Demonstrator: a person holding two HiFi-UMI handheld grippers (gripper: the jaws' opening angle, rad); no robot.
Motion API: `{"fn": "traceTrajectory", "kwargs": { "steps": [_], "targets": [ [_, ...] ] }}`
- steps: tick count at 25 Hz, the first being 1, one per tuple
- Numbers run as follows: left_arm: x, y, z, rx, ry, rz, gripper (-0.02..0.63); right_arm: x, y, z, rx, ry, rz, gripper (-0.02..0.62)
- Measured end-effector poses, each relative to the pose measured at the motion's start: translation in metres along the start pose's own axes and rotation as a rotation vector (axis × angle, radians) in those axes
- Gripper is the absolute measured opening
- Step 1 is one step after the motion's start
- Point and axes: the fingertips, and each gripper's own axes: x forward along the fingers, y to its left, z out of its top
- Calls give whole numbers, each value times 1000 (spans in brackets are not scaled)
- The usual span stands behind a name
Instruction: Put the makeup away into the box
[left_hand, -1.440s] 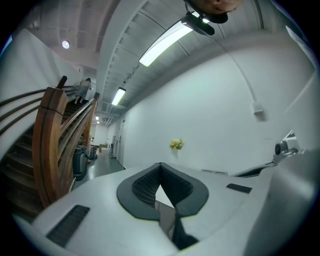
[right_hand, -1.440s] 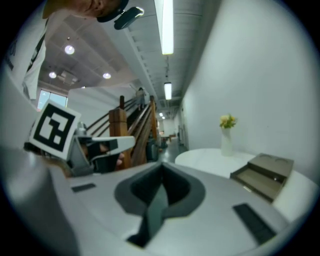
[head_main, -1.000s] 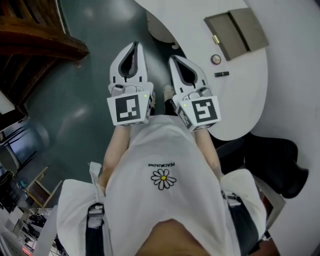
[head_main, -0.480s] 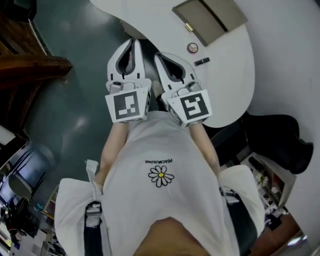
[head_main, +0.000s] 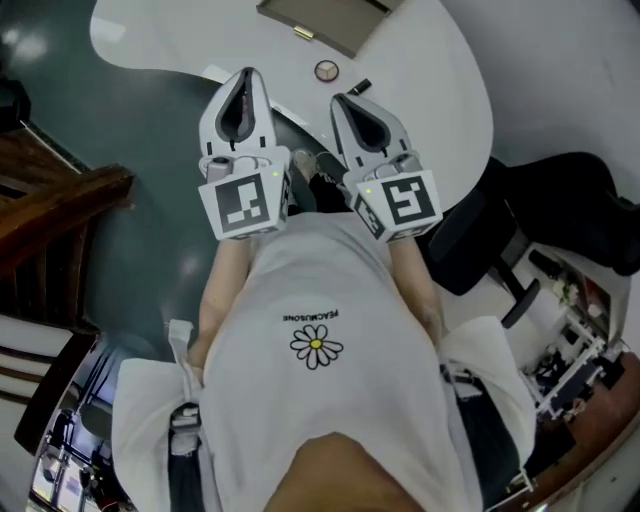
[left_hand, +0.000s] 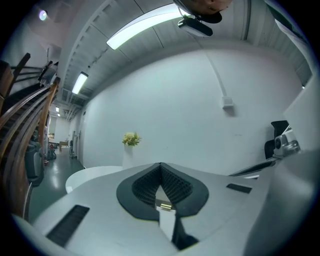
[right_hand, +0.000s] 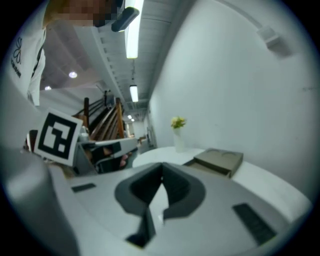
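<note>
**Both grippers pinched shut, makeup out on the table**

So from the head view, the left gripper and right gripper sit side by side at the near edge of the white table. Each gripper's own view shows the jaws closed tip to tip with nothing in between.

The round compact is on the table at about 11 o'clock from the right gripper's tip. A little black stick lies close by at 1 o'clock. Could be lipstick or mascara, it's too small to tell.

The olive box lies open at 12 o'clock from the compact, near it but not touching. In the right gripper view a vase of flowers stands at the table's far end.
</note>
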Motion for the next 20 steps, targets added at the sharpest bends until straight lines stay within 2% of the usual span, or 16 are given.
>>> {"fn": "traceTrajectory", "kwargs": {
  "steps": [8, 13, 14, 17, 20],
  "targets": [
    [12, -20, -2, 10, 16, -60, 20, -9, -19, -3, 1, -2, -57, 31],
    [12, -23, -6, 25, 27, -66, 20, -5, -31, -1, 11, -6, -89, 40],
    [12, -22, -7, 26, 28, -64, 20, -3, -34, -3, 13, 8, -86, 69],
    [13, -20, -8, 28, 42, -50, 20, 8, -45, -15, 27, 70, -60, 220],
    [13, -17, -10, 35, 53, -38, 20, 18, -60, -38, 4, 155, -34, 253]
  ]
}}
